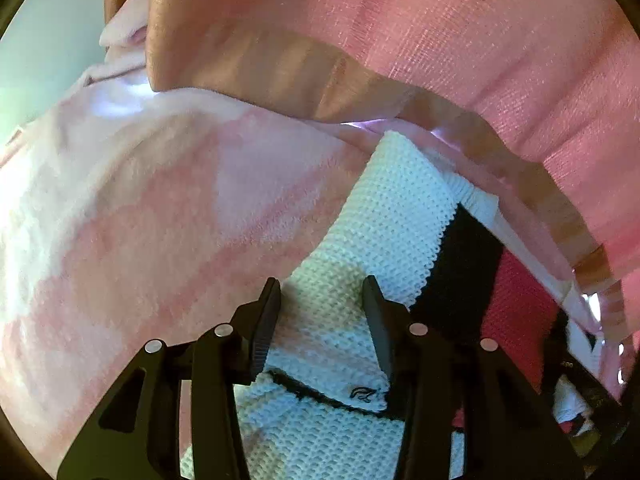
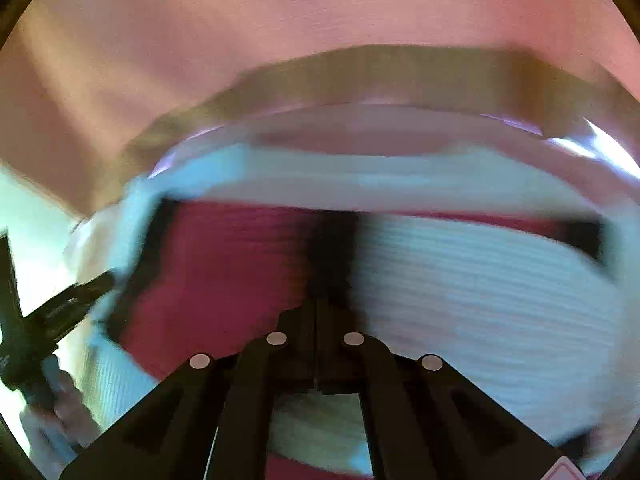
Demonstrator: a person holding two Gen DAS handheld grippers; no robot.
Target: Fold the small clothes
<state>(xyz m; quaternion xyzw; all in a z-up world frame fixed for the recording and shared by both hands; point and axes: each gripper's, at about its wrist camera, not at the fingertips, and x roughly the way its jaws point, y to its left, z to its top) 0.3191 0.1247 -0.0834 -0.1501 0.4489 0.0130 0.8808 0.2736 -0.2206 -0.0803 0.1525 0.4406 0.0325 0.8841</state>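
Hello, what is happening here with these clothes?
A person is folding a small knitted garment, white with black and dark red blocks, on a fluffy pink blanket. The left claw is open, with the white knit lying between its fingers. The right claw is shut at the black stripe; that view is blurred, so whether it pinches the fabric is unclear.

Knit garment (image 1: pixel 384 216): coarse waffle-textured white cloth with black and red panels. Blanket (image 1: pixel 132 216): soft, matt pink-and-white fleece. Pink fabric (image 1: pixel 500 48) above: fine weave, slight sheen, tan band. Left gripper (image 1: pixel 324 300): matt black, probably plastic, with shiny metal pins.
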